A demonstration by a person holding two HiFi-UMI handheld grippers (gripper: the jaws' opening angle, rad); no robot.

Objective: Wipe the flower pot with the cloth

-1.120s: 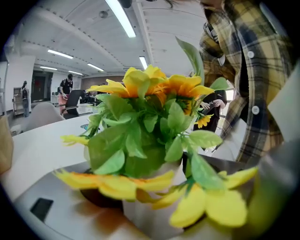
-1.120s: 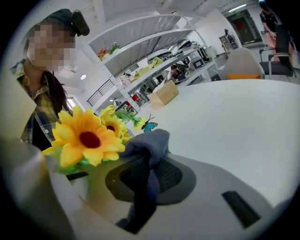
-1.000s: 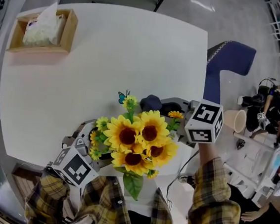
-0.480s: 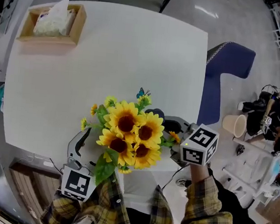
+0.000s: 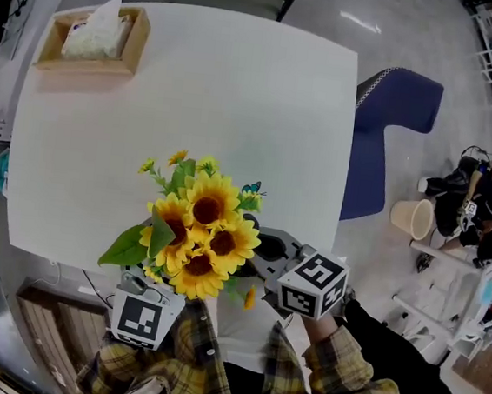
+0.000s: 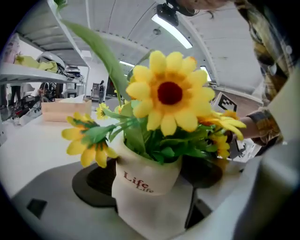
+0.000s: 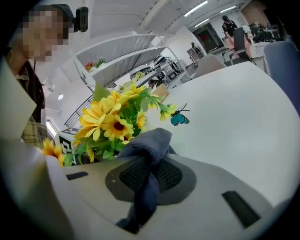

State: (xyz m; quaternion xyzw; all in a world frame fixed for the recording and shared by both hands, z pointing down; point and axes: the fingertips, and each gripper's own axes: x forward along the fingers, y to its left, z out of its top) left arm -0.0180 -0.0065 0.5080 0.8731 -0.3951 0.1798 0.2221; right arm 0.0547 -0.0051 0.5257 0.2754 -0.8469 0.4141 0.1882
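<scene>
Nearest of all, two plaid sleeves (image 5: 210, 372) reach up from the bottom of the head view, one behind each marker cube. On the left, the left hand-held gripper (image 6: 150, 199) is clenched on the flower pot (image 6: 143, 171), its two dark pads pressing the pot's soft white sides (red lettering on the front reads "Life"). The pot sits upright at the near edge of the bench (image 5: 239, 95); whether its base rests on the surface cannot be told. To the right, the right hand-held gripper (image 7: 150, 176) pinches a dark blue-grey cloth (image 7: 151, 143), which bunches up above the jaws and trails down between them. The cloth is just beside the sunflowers (image 5: 198, 235), but no view shows whether it touches the pot itself. Yellow blooms and green leaves spread over the pot and hide it from above, with a small teal butterfly (image 7: 179, 117) on the far right side of the bunch. Beyond, the white surface runs bare to a wooden tissue box (image 5: 92, 37) at the far left corner. A blue chair (image 5: 394, 120) stands off the right edge.
</scene>
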